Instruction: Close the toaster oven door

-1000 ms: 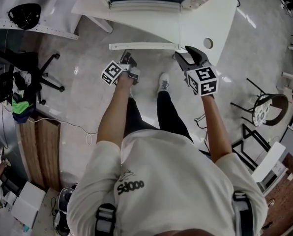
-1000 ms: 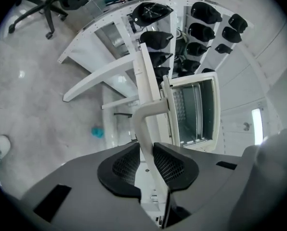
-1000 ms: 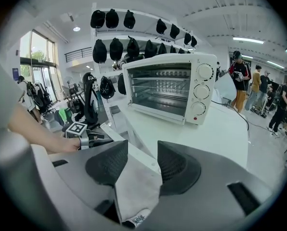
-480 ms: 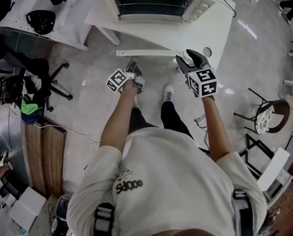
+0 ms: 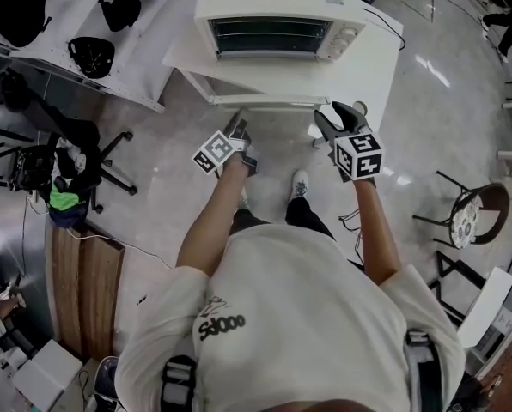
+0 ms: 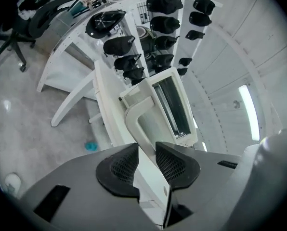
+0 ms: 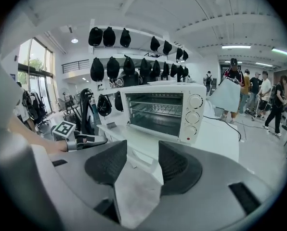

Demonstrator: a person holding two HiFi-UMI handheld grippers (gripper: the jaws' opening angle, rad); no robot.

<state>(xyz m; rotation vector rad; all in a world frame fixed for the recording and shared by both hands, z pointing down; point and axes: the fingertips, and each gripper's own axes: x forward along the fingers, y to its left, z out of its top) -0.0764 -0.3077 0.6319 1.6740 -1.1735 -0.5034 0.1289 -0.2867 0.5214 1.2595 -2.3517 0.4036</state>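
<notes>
White oven (image 5: pixel 277 26) at table (image 5: pixel 376 58) near edge, door (image 6: pixel 153 126) half raised. My left claw (image 5: pixel 238 128) pinches handle (image 6: pixel 131 124), jaws just eased wider; right claw (image 5: pixel 340 114) just opened wide, beside door's right end. Black caps (image 5: pixel 91 54) left.

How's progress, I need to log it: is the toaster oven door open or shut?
Open: the door juts out from the toaster oven front, and its wire racks show behind it.

wearing a baggy white short-sleeve tee (image 5: pixel 316 316) with a black scribbly print (image 5: pixel 222 325), black trousers (image 5: pixel 306 215), white sneakers (image 5: pixel 300 183). also sporting black shoulder straps (image 5: pixel 180 378) with grey buckles. showing off black-and-white marker cubes (image 5: pixel 357 155) on the left gripper (image 5: pixel 238 127) and right gripper (image 5: pixel 344 112), both dark grey with dimpled black pads (image 7: pixel 107 163).
</notes>
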